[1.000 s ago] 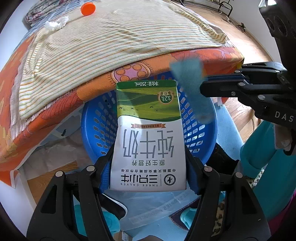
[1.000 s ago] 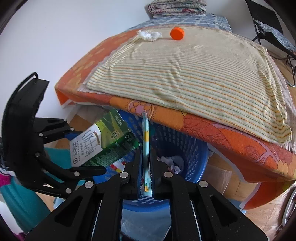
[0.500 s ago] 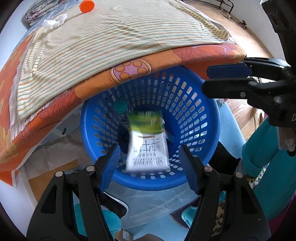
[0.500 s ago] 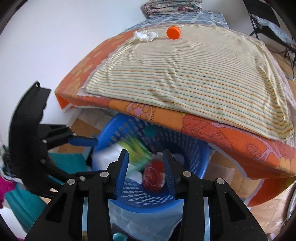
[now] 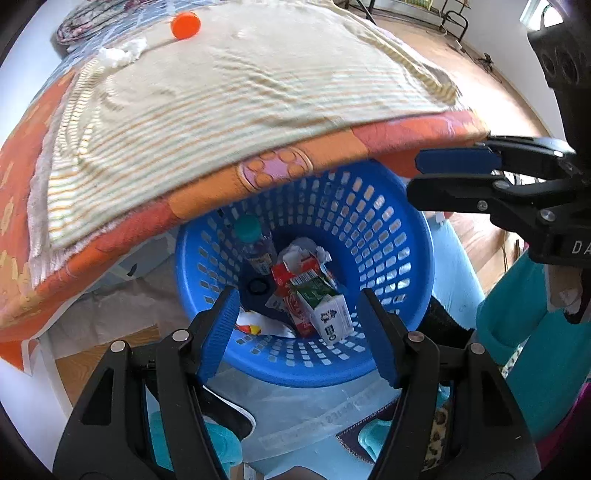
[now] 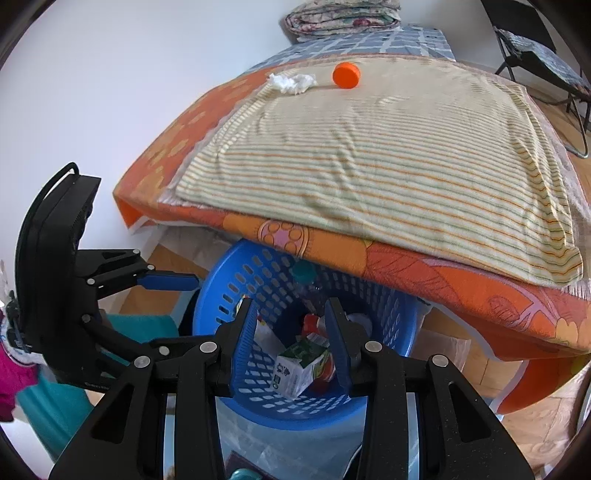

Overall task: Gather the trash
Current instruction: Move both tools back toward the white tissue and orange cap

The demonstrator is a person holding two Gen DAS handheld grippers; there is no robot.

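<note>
Nearest in the left wrist view, the left gripper (image 5: 299, 325) hangs over the basket with its blue-padded jaws spread wide and nothing between them. In the right wrist view the right gripper (image 6: 291, 339) is likewise parted and empty, poised above the near rim of the same basket. Just below both sits the blue perforated laundry basket (image 5: 402, 258), tucked partly under the overhanging edge of the table. Inside it lies the trash: a green-and-white milk carton (image 5: 327, 312) on its side near the bottom, leaning against a red carton (image 5: 295, 275), with crumpled white paper (image 5: 301, 247) behind them and a bottle with a teal cap (image 5: 248, 229) standing against the far wall of the basket. A colourful wrapper (image 5: 255, 325) lies at the near side, beside the left finger. Beyond the basket, an orange patterned tablecloth (image 6: 424, 269) hangs over the table edge, and on top of it lies a striped cream cloth (image 6: 369, 155). At the far end of that cloth rest an orange bottle cap (image 6: 346, 75) and, just beside it, a wad of white tissue (image 6: 291, 82). Behind them a folded stack of quilts (image 6: 343, 14) sits against the white wall.
</note>
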